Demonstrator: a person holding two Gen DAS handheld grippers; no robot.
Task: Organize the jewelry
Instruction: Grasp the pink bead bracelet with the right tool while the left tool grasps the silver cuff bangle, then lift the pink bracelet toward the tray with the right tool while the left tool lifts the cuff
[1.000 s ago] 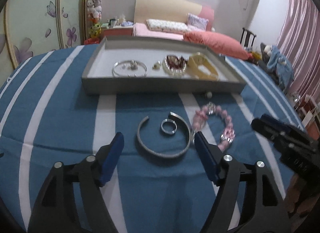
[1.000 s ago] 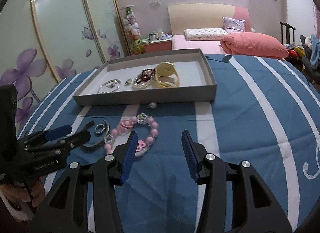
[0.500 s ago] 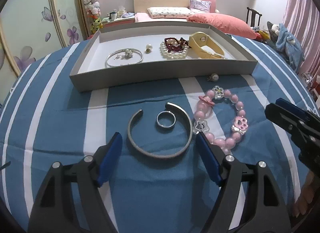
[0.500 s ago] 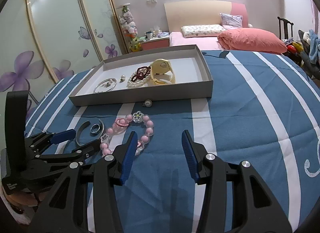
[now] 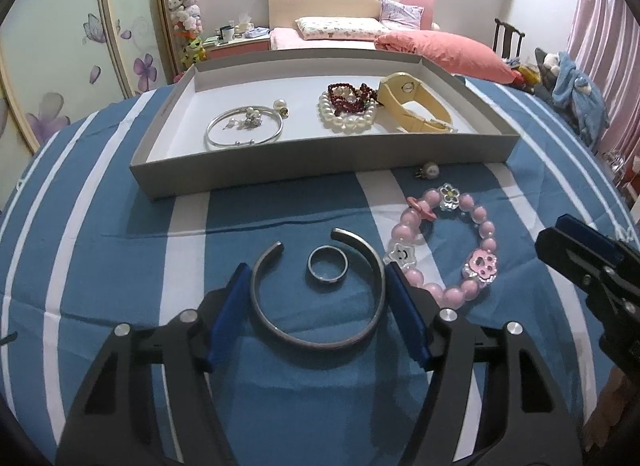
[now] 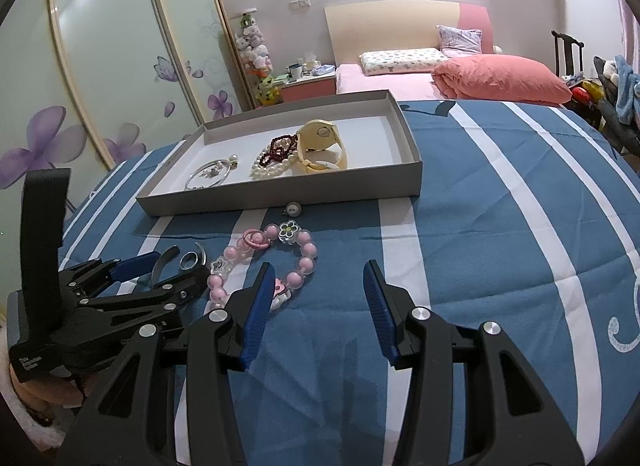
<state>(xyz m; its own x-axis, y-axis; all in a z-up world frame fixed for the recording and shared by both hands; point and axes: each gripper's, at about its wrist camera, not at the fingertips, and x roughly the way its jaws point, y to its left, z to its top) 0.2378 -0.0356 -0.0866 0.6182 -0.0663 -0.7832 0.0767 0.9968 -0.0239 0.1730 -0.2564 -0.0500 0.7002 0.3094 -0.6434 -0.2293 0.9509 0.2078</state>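
Two left tool (image 5: 316,306) pads narrower than before, closing around unheld silver cuff (image 5: 316,298).

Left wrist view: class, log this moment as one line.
left gripper: jaws closing around open cuff bangle | right gripper: open, empty | tray: partly filled

Blue white-striped cloth (image 5: 120,266) covers table. Behind: bed (image 6: 384,77) with coral duvet (image 6: 500,79), patterned pillow (image 5: 340,27); wardrobe doors with purple flowers (image 6: 100,77); plush toy stack (image 5: 186,21); pink curtain (image 5: 600,25); dark chair (image 5: 508,35).
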